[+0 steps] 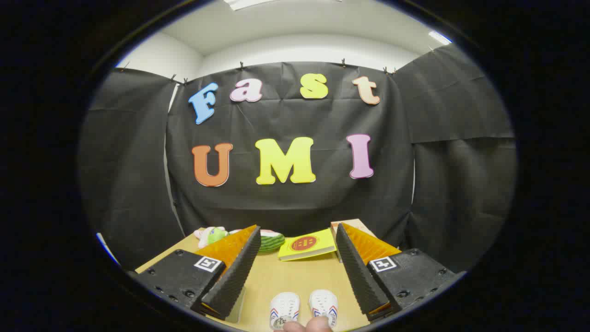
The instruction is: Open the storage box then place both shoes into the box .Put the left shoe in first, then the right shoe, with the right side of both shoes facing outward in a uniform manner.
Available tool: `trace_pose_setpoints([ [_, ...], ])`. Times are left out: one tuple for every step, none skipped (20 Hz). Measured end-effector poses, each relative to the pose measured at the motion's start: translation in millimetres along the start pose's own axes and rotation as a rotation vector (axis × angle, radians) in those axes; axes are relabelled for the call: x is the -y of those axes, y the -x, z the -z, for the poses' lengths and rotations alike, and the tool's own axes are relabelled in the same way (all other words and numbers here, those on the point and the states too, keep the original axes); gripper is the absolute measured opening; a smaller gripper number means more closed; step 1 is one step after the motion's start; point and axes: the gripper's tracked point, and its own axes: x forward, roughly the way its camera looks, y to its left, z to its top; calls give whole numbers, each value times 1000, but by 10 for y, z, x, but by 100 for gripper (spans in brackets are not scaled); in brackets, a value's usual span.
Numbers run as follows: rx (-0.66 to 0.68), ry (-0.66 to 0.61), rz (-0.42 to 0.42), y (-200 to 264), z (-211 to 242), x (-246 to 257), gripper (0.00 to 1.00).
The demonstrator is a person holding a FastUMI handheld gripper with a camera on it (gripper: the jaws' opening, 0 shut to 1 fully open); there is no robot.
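Note:
Two small white shoes (284,308) (323,305) with red and blue side marks stand side by side on the wooden table (295,281), toes pointing away, low between my fingers. A person's fingertips (308,325) touch their heels. The storage box (308,245) with a yellow lid and a red round label sits shut farther along the table, beyond my fingertips. My gripper (297,233) is open and holds nothing; it hovers above the table, well above the shoes.
A green-and-red watermelon-like soft toy (272,240) and a pink-and-green plush (210,234) lie at the table's far left, behind my left finger (235,272). A tan box (352,224) peeks out behind my right finger (357,272). Black cloth walls close the booth.

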Motion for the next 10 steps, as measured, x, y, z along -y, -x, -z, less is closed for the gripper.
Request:
trace_pose_setpoints([
  [0,-1,5,6,-6,11,100],
  [0,-1,11,34,-7,31,100],
  [-4,0,15,37,-6,35,100],
  [-7,0,17,51,12,38,100],
  [-6,0,21,65,-2,46,100],
  [-4,-1,25,76,-6,64,100],
  [0,-3,29,89,-22,86,100],
  [2,-6,33,107,-20,107,100],
  [0,-11,32,107,-12,110,100],
  [-6,-19,29,100,10,103,100],
])
